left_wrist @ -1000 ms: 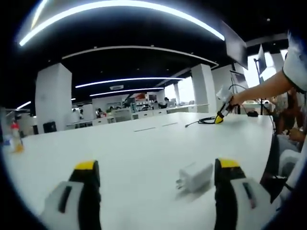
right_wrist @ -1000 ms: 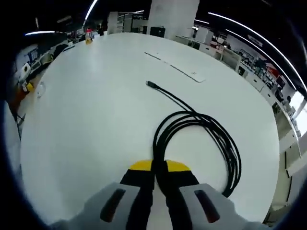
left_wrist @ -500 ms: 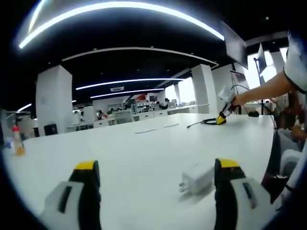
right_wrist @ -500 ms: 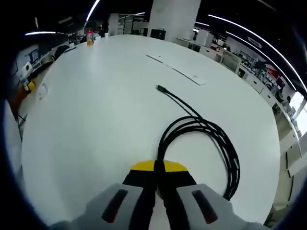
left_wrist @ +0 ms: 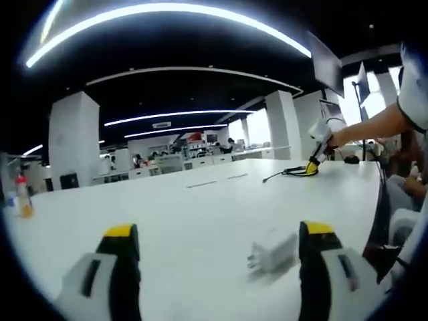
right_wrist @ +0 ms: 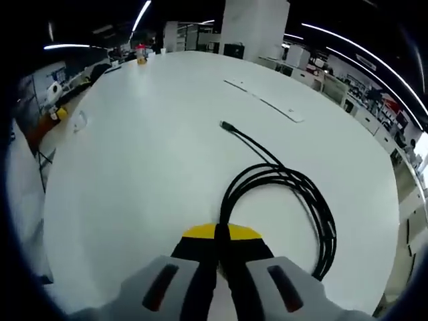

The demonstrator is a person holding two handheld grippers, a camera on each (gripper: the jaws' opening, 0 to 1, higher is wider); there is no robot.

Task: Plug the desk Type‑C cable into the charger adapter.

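The charger adapter (left_wrist: pixel 273 249) (motion-blurred) hides its prongs' detail.

My right gripper (right_wrist: pixel 217 234) has its yellow-tipped jaws pinched together on the black cable (right_wrist: pixel 294 194), gripping it at the near side of the coil. Coil lies flat on the white table (right_wrist: pixel 154 154), looping out to the right of my jaws. Free end runs up and left, connector tip (right_wrist: pixel 225 124) resting on the table surface. White charger adapter (right_wrist: pixel 81 120) sits near the table's left edge, well apart from the cable. Small bottle (right_wrist: pixel 141 55) at the far edge.
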